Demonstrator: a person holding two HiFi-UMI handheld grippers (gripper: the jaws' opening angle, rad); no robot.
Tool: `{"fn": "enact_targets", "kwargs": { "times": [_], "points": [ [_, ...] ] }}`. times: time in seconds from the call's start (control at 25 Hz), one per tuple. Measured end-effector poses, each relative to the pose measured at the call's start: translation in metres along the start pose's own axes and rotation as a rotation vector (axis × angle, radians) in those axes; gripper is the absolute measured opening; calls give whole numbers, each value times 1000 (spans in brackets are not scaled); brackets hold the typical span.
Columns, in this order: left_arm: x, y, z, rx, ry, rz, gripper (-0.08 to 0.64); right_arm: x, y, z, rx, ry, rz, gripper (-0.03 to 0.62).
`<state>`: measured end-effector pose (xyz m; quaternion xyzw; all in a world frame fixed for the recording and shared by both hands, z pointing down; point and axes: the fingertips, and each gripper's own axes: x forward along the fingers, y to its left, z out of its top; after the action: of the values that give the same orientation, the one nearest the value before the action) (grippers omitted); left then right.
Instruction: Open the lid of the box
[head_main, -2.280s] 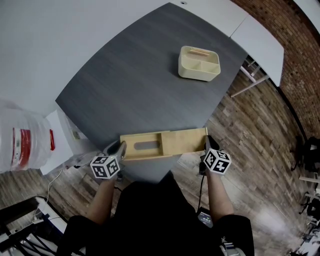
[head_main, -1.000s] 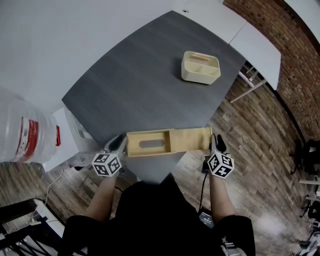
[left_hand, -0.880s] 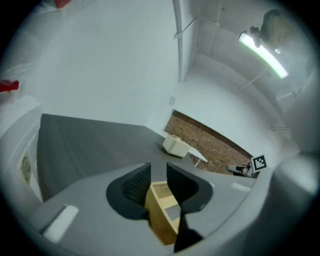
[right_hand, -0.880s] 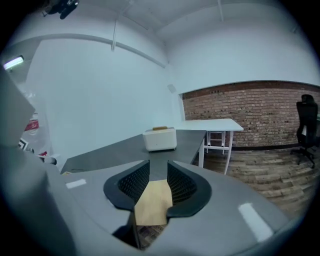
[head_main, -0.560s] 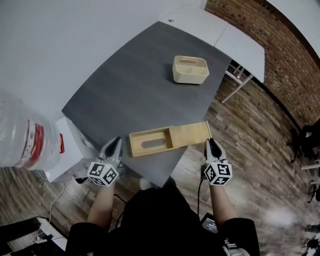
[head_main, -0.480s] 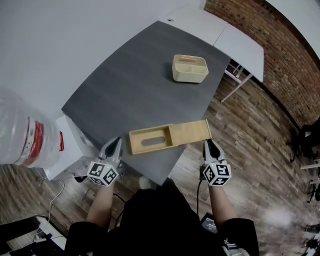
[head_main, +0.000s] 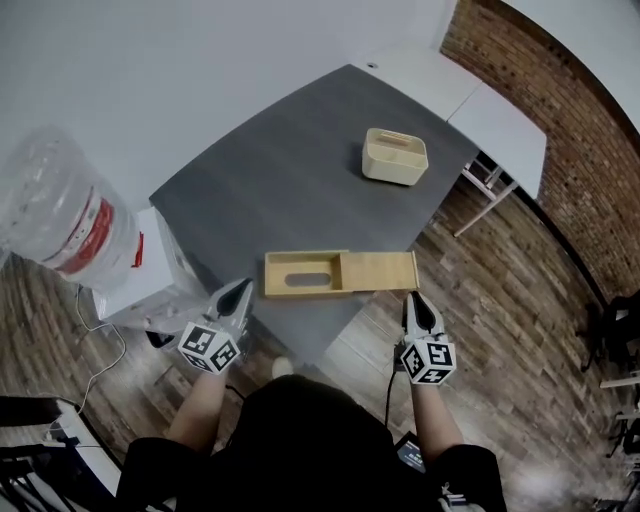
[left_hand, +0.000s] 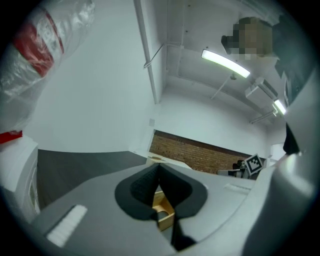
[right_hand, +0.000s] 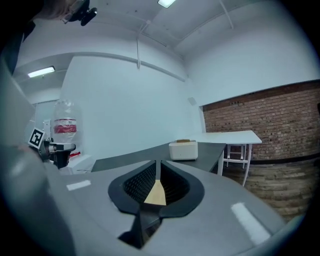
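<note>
Jaws on your left gripper (head_main: 238, 291) are clenched empty. Wooden box (head_main: 274, 274) lies at the table's (head_main: 280, 180) near edge, sliding lid (head_main: 380, 270) drawn partly right; probably light, stiff, smooth, so pinch its right end. Right gripper (head_main: 411, 299) has just been closing to a slit, empty.

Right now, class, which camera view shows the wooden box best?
The head view: it shows the whole wooden box from above on the dark table, slotted half left, plain half right. The left gripper view catches only one corner; the right gripper view only a wedge of pale wood.
</note>
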<state>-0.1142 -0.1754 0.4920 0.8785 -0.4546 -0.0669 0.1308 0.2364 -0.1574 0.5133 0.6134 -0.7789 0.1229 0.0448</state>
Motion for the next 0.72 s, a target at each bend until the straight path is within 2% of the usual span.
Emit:
{"fn": "enact_targets", "kwargs": {
  "times": [0.16,0.28,0.52,0.72],
  "points": [
    [-15,-16,4,-10,-55,62,0,-17,-4,6,-53,-16,43,18],
    [-29,-36,4,17,-74,80,0,-32,-12,5,-62,-17,66,14],
    [-61,-64,-3,36,-69,120,0,-53,-13,4,-33,-42,114,3],
    [-87,-83,-7,38,-90,117,0,-64,3,-4,-22,-40,162,2]
  ]
}}
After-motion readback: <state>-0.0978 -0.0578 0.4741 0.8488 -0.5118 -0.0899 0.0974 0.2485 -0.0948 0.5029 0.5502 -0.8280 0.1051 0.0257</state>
